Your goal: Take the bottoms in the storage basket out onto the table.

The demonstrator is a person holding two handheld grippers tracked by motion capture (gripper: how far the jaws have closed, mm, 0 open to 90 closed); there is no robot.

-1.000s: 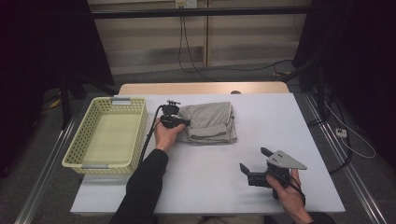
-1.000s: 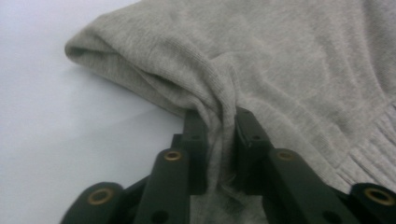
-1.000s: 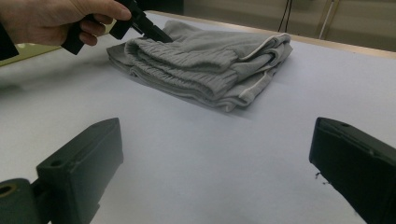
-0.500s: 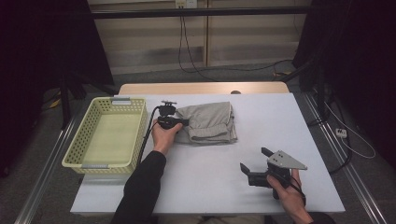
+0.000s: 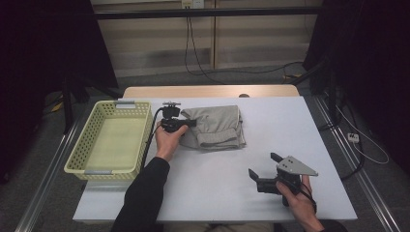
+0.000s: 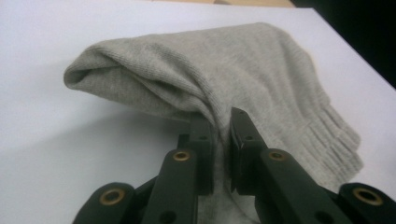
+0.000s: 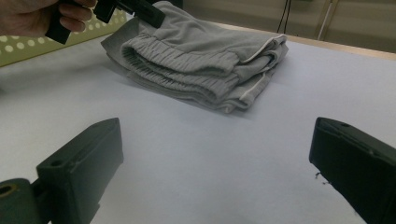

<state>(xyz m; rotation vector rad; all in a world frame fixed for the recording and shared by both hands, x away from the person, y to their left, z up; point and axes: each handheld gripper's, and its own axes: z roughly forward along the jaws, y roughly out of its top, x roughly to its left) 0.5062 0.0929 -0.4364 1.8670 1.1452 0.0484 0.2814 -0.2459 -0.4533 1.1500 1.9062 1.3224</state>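
1. Pinching down on the folded grey garment (image 6: 224, 79), the left gripper (image 5: 189, 123) has its jaws clamped on the cloth's left edge; a fold is squeezed tight between the pads (image 6: 204, 140).
2. Compared with a second ago, those jaws have just closed a bit further, and that corner now looks slightly lifted off the white table (image 5: 232, 174). So I'd say the grab is done.
3. The garment sits mid-table, just right of the yellow basket (image 5: 80, 159), which has nothing in it yet.
4. The right gripper (image 5: 263, 166) idles near the front edge, jaws spread wide, nothing between them.
5. Next is probably hauling it toward the basket.
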